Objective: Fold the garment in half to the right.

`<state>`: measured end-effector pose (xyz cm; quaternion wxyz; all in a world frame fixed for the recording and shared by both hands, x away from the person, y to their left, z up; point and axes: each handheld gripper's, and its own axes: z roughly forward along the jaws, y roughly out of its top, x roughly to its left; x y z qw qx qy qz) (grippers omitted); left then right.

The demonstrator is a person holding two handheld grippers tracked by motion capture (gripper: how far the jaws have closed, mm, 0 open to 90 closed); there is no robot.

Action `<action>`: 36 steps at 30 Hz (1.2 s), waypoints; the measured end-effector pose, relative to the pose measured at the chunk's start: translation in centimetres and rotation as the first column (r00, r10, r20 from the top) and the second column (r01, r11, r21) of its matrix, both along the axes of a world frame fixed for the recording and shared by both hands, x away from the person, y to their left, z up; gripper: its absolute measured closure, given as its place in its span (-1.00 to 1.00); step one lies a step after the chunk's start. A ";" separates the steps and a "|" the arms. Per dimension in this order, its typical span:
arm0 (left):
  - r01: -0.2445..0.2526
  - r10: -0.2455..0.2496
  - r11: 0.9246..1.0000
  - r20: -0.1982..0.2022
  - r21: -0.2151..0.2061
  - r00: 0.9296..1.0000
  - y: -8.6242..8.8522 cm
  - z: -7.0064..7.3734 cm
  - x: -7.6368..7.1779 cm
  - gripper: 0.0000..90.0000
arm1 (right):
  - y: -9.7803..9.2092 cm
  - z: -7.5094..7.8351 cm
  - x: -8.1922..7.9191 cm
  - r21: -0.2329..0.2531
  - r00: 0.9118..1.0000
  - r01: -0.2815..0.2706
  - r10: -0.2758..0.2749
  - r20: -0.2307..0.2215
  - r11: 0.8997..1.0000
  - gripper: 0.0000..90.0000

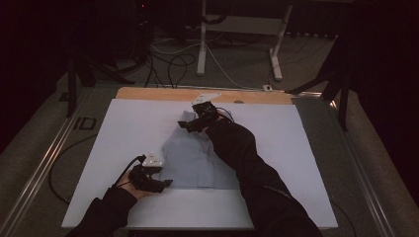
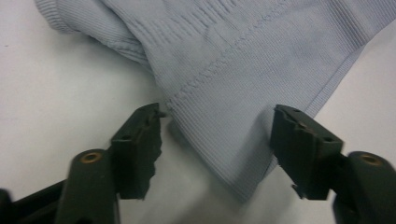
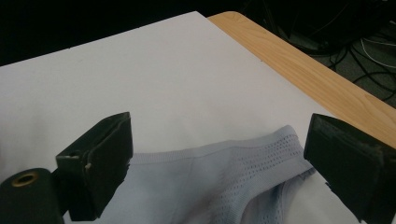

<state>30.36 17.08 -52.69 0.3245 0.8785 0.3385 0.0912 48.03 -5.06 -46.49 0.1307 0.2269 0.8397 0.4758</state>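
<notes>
On the white board covering the table, a pale blue garment is lying flat, roughly mid-board and reaching toward the far edge. No containers on the board; the garment is sitting straight on the white surface.

Left gripper is sitting at the garment's near-left corner, toward the near edge of the board. In the left gripper view its jaws are standing wide apart, one on each side of a pointed ribbed corner of the garment, not clamping it. Left jaw tip is just beside the stitched seam; right jaw tip is at the hem edge. Cloth is lying between them on the board.

Right gripper is hovering at the garment's far end, near the far edge. Its jaws are also spread wide, with the garment's banded, perforated edge lying between and below them. Can't tell if they're touching the cloth.

A wooden strip is showing along the far edge past the board. Board is bare on the left, right and near sides of the garment, so there's open room there. The right forearm's dark sleeve is crossing the garment's right side.
</notes>
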 end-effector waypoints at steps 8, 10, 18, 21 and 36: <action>0.030 -0.031 0.999 0.018 0.040 0.999 -0.6 0.4 -0.5 0.06 | 0.5 -0.4 0.2 -0.018 1.000 -0.006 0.006 -0.005 1.000 -0.82; 0.030 -0.031 0.999 0.017 0.040 0.999 -0.8 0.6 -0.6 0.10 | 0.5 -0.5 0.3 -0.008 1.000 -0.002 0.002 -0.014 1.000 -0.82; 0.111 -0.112 0.990 0.007 0.082 0.994 -1.7 0.6 -1.2 0.35 | 0.5 -0.7 0.6 -0.020 1.000 0.006 -0.006 -0.017 1.000 -0.82; 0.101 -0.102 0.992 0.011 0.073 0.995 -1.7 0.6 -1.2 0.55 | 0.4 -0.7 0.8 -0.014 1.000 0.015 -0.016 -0.026 1.000 -0.82; 0.087 -0.090 0.995 0.071 0.045 0.993 -2.0 2.0 -1.9 0.93 | 1.1 -0.4 2.1 -0.059 0.999 0.034 -0.036 -0.032 0.998 -0.78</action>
